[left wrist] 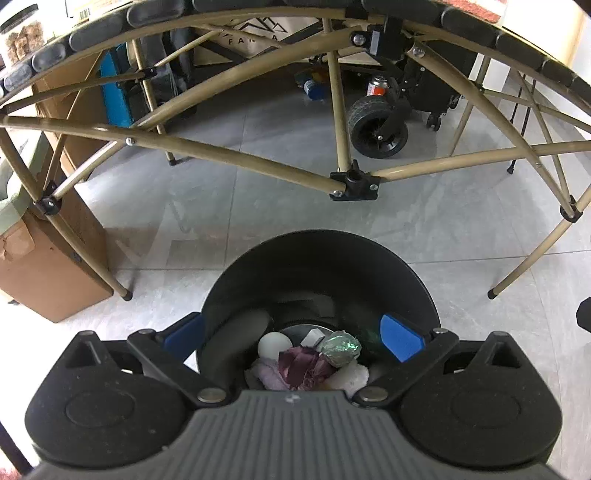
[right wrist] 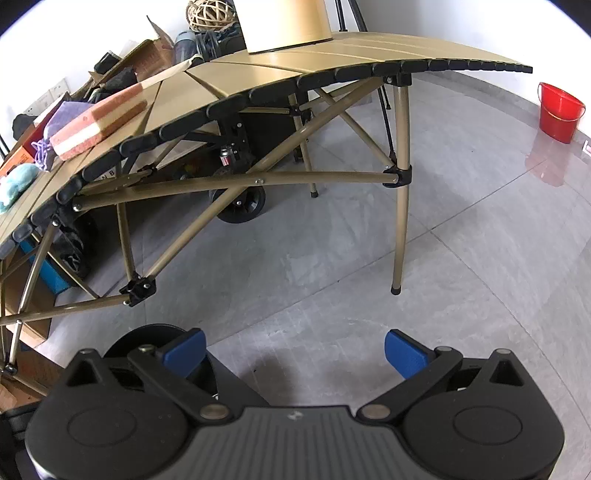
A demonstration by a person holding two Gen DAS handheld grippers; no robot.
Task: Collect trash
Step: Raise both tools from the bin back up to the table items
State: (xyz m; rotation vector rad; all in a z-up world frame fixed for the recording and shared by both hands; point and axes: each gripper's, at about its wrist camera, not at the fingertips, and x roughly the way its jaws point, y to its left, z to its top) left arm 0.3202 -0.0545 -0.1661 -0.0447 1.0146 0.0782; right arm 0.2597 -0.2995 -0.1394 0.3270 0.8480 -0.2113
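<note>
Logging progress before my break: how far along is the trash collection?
Done: crumpled wrappers and tissue already lie in the black bin. In hand: nothing; the left tool hangs open over the bin, and the right tool is open over floor. Left: the tabletop holds items, none clearly trash.

We are seeing the tan slatted surface (right wrist: 332,51) carrying a pink-and-white sponge block (right wrist: 96,123) and a cardboard cylinder (right wrist: 288,26), while a black bin (left wrist: 321,280) is standing on the grey tiled floor (right wrist: 461,280).

A tan slatted folding desk (right wrist: 332,51) on crossed metal legs stands on glossy grey floor tiles (right wrist: 461,258) beside a white wall (right wrist: 443,22).
</note>
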